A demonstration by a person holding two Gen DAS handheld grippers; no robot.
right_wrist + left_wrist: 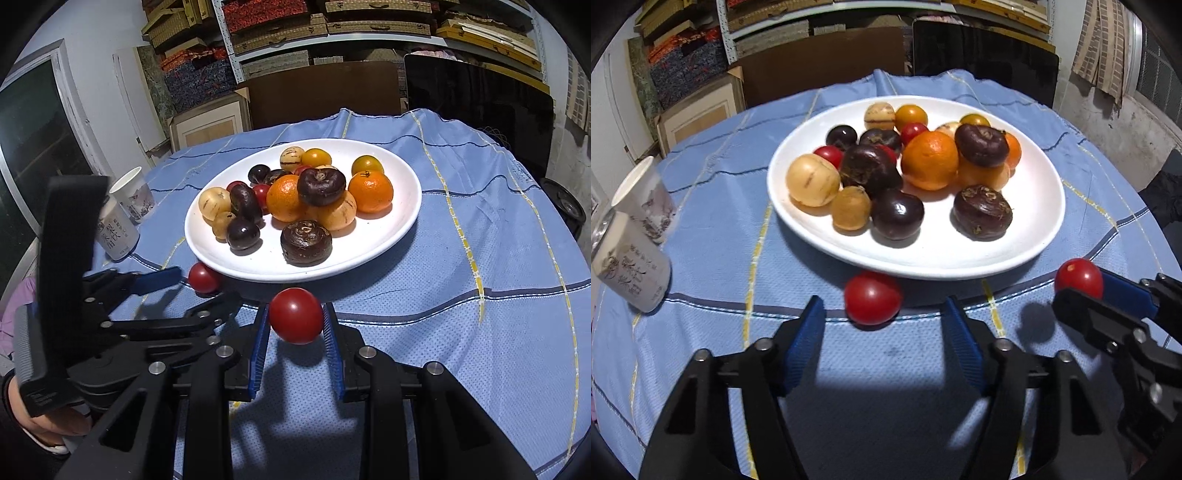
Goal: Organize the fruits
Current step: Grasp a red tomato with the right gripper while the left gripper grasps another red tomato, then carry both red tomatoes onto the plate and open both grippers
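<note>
1. Cup (642, 195) and can (629, 262) stand at the left edge of a blue tablecloth (713, 206).
2. Left gripper (882, 314) hovers with jaws spread wide, empty, a red tomato (872, 298) lying loose on the cloth just ahead, against the white plate (1027, 206) heaped with fruit.
3. Right gripper (297, 325) clamps a second tomato (295, 315) between its blue pads, lifted near the plate's front rim.

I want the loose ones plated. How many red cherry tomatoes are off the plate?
2: one cherry tomato on the tablecloth by the white plate; another tomato held in the right hand-held gripper.
</note>
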